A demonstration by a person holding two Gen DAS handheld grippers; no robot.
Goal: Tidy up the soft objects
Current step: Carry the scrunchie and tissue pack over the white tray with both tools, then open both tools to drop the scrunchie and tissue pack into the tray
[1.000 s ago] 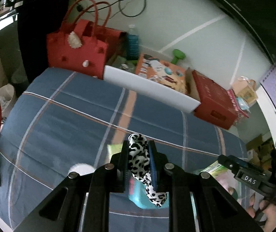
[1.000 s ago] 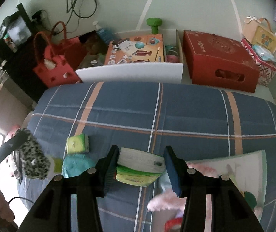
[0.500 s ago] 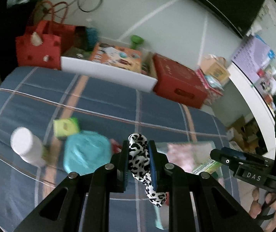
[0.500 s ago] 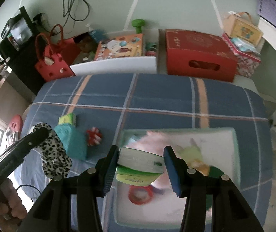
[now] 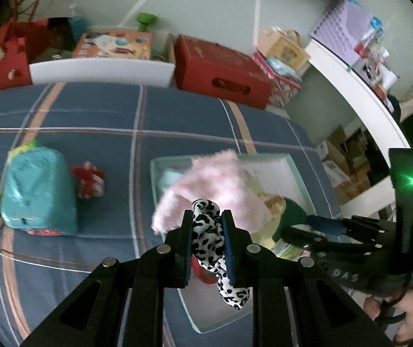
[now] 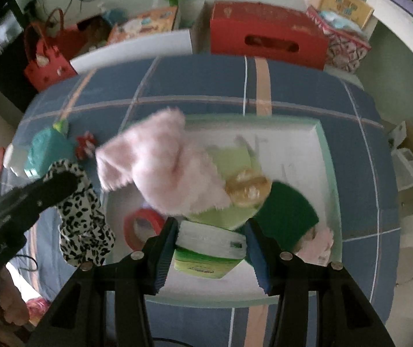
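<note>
Left wrist view is showing the leopard-print scrunchie [image 5: 206, 231] pinched between the nearly closed fingers of the left gripper [image 5: 206, 225], its loose loop dangling below the pads. It is likely light and limp, so a grip across the bunched middle is probably serving best (a tail hold would let it swing). Beyond the fingertips, the pale green tray [image 5: 296, 167] is lying on the blue plaid bedspread [image 5: 90, 115], already crowded with a pink fluffy item [image 5: 215, 182]. To the right of the fingers, the right gripper [image 6: 210, 240] is squeezing a green tissue pack [image 6: 206, 251], soft but fuller, over the tray's near side. Bare tray floor is showing ahead and right of those fingers; the raised rim is the edge to clear. Left of the fingers, a teal pouch [image 5: 38, 193] and a red-and-white scrunchie [image 5: 89, 180] are waiting on the bedspread.
</note>
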